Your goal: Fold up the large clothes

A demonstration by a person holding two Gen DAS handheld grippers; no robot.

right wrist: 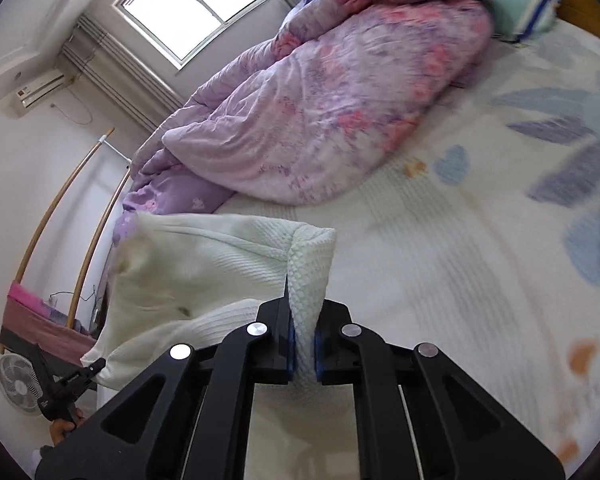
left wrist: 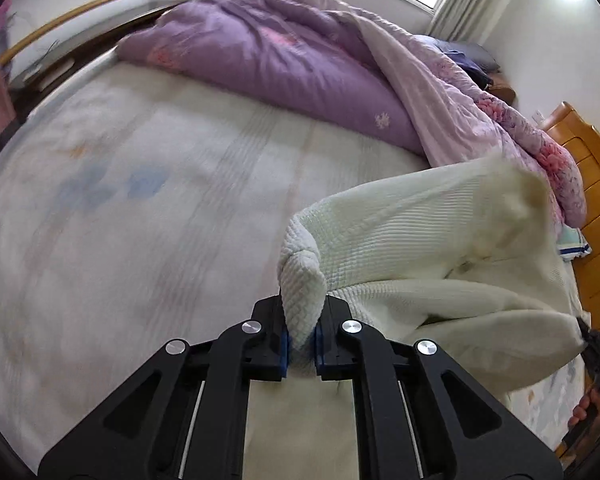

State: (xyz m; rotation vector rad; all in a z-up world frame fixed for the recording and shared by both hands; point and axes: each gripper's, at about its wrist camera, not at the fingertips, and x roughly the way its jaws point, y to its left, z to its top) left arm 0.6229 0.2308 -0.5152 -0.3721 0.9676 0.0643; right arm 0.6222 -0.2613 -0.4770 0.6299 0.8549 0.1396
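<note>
Cream-white waffle-knit fabric is pinched between the blue pads of the left tool [left wrist: 301,334], whose jaws are pressed together on a folded corner of the large garment [left wrist: 420,240]. From that corner the garment is stretched away to the right, above the bed [left wrist: 140,200], and its far end is met by the right tool [left wrist: 598,350] at the frame's right edge. In the right wrist view the same arrangement is seen mirrored: the right tool [right wrist: 305,340] is closed on another bunched corner of the garment [right wrist: 204,256], and the cloth is spread leftward toward the left tool [right wrist: 76,380] (small and dark, low at the left). The garment is thus held up between the two tools, with its middle sagging slightly. A rumpled purple quilt [left wrist: 284,60] is heaped along the far side of the bed, well apart from the garment's gripped corners.
</note>
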